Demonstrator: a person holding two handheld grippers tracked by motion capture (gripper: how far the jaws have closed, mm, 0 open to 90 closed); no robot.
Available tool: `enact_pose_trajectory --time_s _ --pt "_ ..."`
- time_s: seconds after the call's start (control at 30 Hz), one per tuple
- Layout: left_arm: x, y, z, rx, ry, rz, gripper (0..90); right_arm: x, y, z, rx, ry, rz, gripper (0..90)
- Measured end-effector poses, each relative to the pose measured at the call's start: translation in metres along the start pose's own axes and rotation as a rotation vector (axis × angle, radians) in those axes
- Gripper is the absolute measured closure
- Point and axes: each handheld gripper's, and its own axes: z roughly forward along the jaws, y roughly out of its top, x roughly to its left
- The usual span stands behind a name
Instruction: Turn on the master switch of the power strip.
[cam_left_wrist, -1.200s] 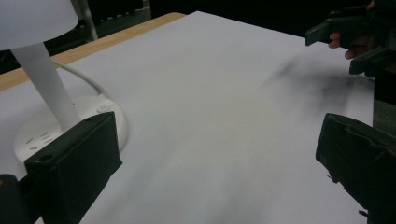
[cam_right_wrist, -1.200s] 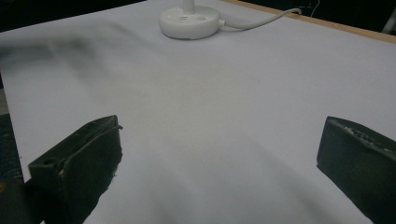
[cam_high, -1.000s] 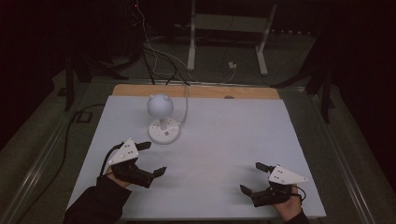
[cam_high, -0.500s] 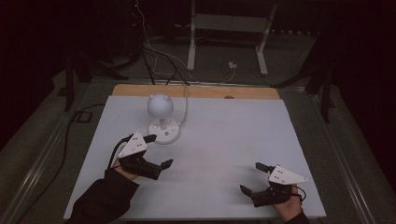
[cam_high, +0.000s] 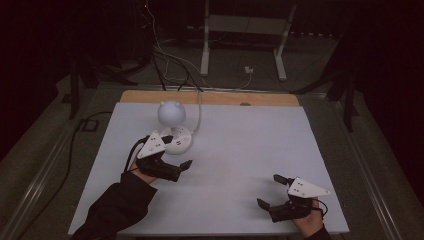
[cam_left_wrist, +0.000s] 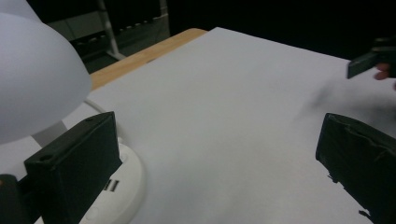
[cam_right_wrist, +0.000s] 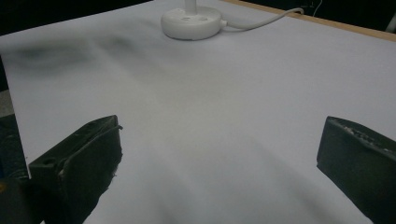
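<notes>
I am bringing my wide-open, empty left claw (cam_high: 176, 159) forward across the bench (cam_high: 240, 150) from where it was hovering a second ago, so the small white lamp (cam_high: 172, 125) is now sitting just beyond its far jaw, while my right claw (cam_high: 272, 192) is resting open, unmoved.

Wooden table (cam_high: 215, 97), white sheet (cam_high: 240, 150) covering it, white lamp (cam_high: 176, 137) standing near its far-left part
</notes>
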Motion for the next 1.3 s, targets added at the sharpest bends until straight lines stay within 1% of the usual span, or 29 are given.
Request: enact_pose_trajectory --time_s 0.07,0.13,0.23,0.33,0.4,0.47,0.53,0.63,0.7,0.73,0.77,0.8,0.87,0.93,0.97,1.0,1.07,1.13,1.23,1.3 --pt "0.001 0.001 0.003 -0.004 0.022 0.001 0.2 0.0 0.0 0.0 0.001 0.002 0.0 0.0" --pt "0.003 0.002 0.006 -0.006 0.026 -0.008 0.2 0.001 0.0 0.0 0.0 0.002 -0.001 0.0" --pt "0.005 0.002 0.012 -0.004 0.054 -0.003 0.2 0.0 0.0 0.0 0.0 0.002 0.0 0.0" --pt "0.006 0.002 0.019 0.005 0.079 -0.022 0.2 0.0 0.0 0.0 0.002 0.004 0.004 0.0" --pt "0.006 0.001 0.024 0.02 0.098 -0.034 0.2 0.0 0.0 0.0 0.003 0.005 0.004 0.0" --pt "0.006 0.0 0.03 0.025 0.098 -0.037 0.2 -0.001 0.0 0.0 0.001 0.006 0.006 0.0" --pt "0.005 -0.003 0.035 0.041 0.114 -0.031 0.3 -0.001 0.0 0.0 0.0 0.008 0.008 0.0" --pt "0.004 -0.006 0.041 0.052 0.123 -0.026 0.2 -0.001 0.0 -0.001 -0.004 0.009 0.009 0.0" --pt "0.004 -0.008 0.044 0.058 0.126 -0.048 0.2 -0.001 0.0 -0.001 -0.004 0.011 0.014 0.0" --pt "0.003 -0.009 0.045 0.067 0.141 -0.055 0.2 -0.001 -0.001 -0.001 -0.002 0.012 0.015 0.0" --pt "0.001 -0.01 0.047 0.067 0.166 -0.056 0.2 -0.001 0.0 0.0 -0.002 0.012 0.013 0.0" --pt "0.0 -0.011 0.049 0.069 0.172 -0.05 0.2 -0.001 0.0 0.0 -0.002 0.014 0.014 0.0" --pt "-0.001 -0.014 0.053 0.075 0.179 -0.044 0.2 -0.001 0.0 0.0 -0.003 0.014 0.013 0.0" --pt "-0.002 -0.017 0.057 0.097 0.192 -0.039 0.2 -0.001 0.0 -0.001 -0.004 0.012 0.013 0.0" --pt "-0.002 -0.018 0.059 0.112 0.182 -0.038 0.2 -0.001 0.0 -0.001 -0.004 0.012 0.013 0.0" --pt "-0.001 -0.019 0.06 0.124 0.179 -0.042 0.2 -0.001 0.0 -0.001 -0.005 0.013 0.014 0.0" --pt "0.0 -0.021 0.063 0.141 0.187 -0.054 1.5 -0.001 0.0 -0.001 -0.004 0.014 0.017 0.0" --pt "0.0 -0.023 0.067 0.16 0.202 -0.058 3.1 -0.001 0.0 -0.001 -0.001 0.018 0.016 0.0" --pt "0.001 -0.025 0.072 0.18 0.217 -0.042 6.1 -0.001 0.0 0.0 -0.003 0.019 0.016 0.0" --pt "0.0 -0.025 0.074 0.183 0.24 -0.023 9.6 -0.001 0.0 -0.001 -0.002 0.018 0.018 0.0"
